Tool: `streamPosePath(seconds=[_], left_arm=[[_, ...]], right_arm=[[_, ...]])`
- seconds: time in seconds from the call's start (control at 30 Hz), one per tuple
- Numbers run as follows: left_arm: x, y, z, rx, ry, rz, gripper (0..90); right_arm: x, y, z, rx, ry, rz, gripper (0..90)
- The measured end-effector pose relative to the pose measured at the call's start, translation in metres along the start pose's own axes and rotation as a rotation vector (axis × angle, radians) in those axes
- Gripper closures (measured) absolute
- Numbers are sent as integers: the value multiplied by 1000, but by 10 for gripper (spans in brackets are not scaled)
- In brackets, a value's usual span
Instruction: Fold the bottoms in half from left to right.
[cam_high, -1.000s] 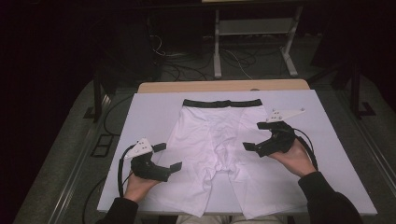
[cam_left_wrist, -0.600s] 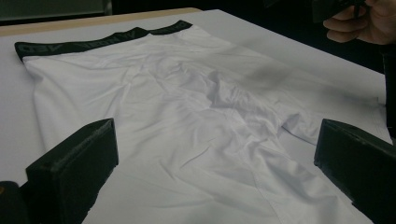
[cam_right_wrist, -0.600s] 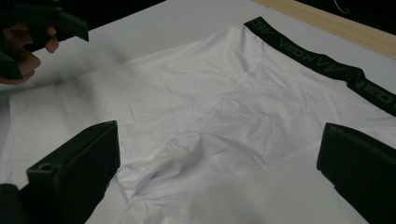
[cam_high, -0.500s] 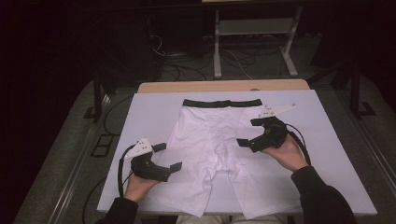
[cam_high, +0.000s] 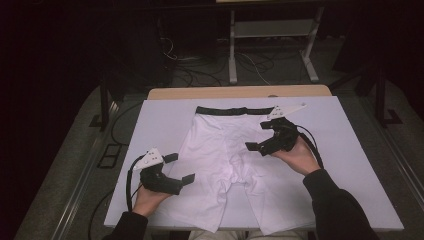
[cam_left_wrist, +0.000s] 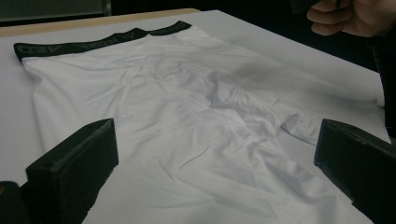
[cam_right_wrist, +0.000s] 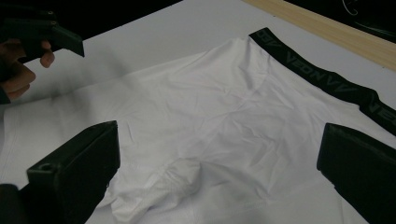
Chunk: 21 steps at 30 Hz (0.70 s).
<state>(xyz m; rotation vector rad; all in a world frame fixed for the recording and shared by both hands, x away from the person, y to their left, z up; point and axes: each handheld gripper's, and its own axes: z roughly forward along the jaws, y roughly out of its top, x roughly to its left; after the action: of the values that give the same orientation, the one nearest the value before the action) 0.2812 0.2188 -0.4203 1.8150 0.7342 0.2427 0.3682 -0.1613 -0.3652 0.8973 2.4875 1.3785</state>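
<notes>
White boxer shorts (cam_high: 227, 165) with a black waistband (cam_high: 232, 110) lie flat on the white board, waistband at the far side and legs toward the person. My left gripper (cam_high: 179, 168) hovers open at the edge of the left leg with nothing between its jaws. My right gripper (cam_high: 259, 135) is open and raised over the right hip area, below the waistband. In the left gripper view the shorts (cam_left_wrist: 196, 121) spread ahead of the wide-apart jaws. The right gripper view has the crotch folds (cam_right_wrist: 173, 182) and the waistband (cam_right_wrist: 327, 79) beyond the jaws, with the other gripper (cam_right_wrist: 42, 37) farther off.
The white board (cam_high: 350, 150) covers a wooden table whose far edge (cam_high: 240, 92) shows beyond it. Behind the table are cables on the floor and a metal stand (cam_high: 270, 45). Bare board lies to either side of the shorts.
My right gripper has moved left and away from the person, from the right leg's outer edge to above the right hip near the waistband. The left gripper has stayed put.
</notes>
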Motion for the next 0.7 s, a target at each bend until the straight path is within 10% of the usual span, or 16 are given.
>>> streamPosePath(seconds=[0.7], left_arm=[[0,0,1,4,-5,2,0]], right_arm=[[-8,30,30,0,13,11,0]])
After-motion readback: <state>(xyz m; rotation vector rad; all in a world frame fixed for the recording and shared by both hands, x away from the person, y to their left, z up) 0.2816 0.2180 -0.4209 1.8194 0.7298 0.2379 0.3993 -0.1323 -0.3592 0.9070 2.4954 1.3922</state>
